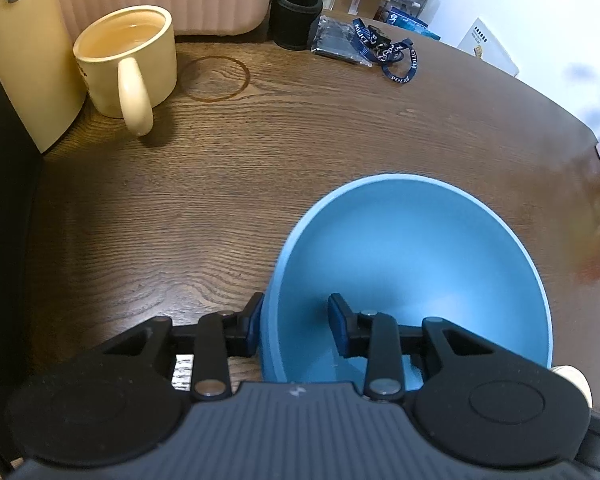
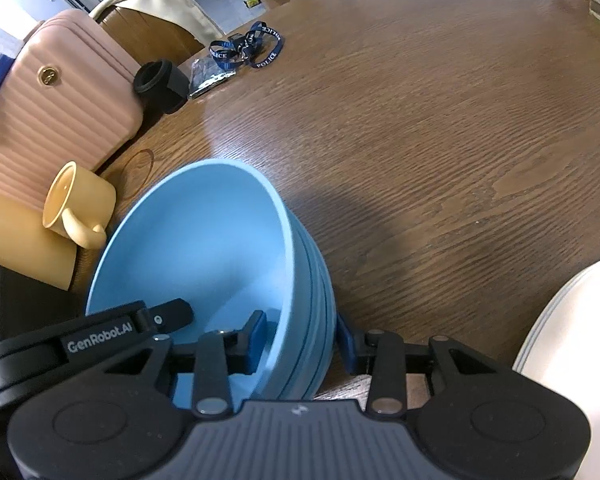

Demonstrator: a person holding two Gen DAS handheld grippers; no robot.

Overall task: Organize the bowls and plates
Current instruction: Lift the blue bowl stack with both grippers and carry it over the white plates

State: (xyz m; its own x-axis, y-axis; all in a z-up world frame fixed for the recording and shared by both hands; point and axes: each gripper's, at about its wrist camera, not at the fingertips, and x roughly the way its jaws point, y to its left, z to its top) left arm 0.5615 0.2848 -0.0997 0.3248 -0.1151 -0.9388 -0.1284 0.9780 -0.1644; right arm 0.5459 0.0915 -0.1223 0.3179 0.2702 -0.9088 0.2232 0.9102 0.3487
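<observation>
- Left gripper (image 1: 296, 330) is clamped on the near rim of the blue bowl stack (image 1: 412, 264), one pad outside, one inside.
- Right gripper (image 2: 300, 344) is closed across the opposite wall of the same stack, several nested bowls being pinched.
- Bowls are judged gathered already; the stack is still to be carried off.
- White plates (image 2: 572, 320) are seen just right of the right gripper, apparently stacked, placement undecided.

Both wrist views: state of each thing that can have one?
Blue bowl stack: nested, upright, gripped on opposite rims.
Left gripper: shut on rim.
Right gripper: shut on rim.
Mug: upright, filled with tan drink.
Black sleeve: upright, open-topped.
</observation>
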